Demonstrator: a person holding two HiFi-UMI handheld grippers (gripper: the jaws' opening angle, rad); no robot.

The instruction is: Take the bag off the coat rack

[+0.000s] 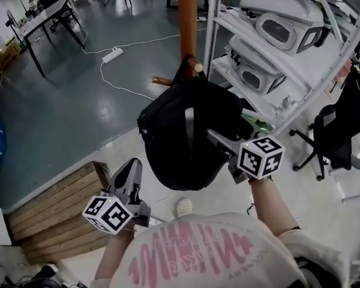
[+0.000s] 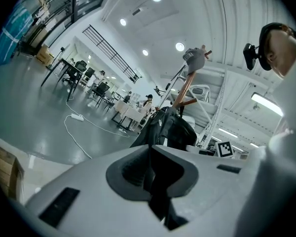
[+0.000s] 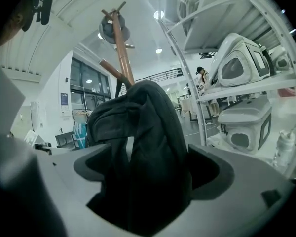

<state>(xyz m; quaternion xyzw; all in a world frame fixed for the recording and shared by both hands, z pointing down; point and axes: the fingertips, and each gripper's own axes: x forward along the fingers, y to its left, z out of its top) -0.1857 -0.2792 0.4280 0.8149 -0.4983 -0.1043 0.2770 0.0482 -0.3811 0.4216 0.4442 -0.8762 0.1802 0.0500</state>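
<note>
**Black bag [image 1: 189, 131] being carried on a peg of the coat rack [image 1: 186, 17], with the right fingers spread around it**

No brand or label is being shown on the bag. The pink lettering on the person's shirt [image 1: 192, 254] is being seen too distorted to be read, and only black-and-white square markers are being shown on the grippers' cubes. The bag is being held up by its top loop on a lower peg [image 1: 195, 65] of the coat rack, its body hanging just in front of the pole. The right gripper [image 1: 219, 140] is being held against the bag's side away from the coat rack, its fingers spread wide, with dark fabric lying between them rather than being pinched. The left gripper [image 1: 131, 170] is being held farther from the coat rack, apart from the bag, its fingers closed together on nothing.
</note>
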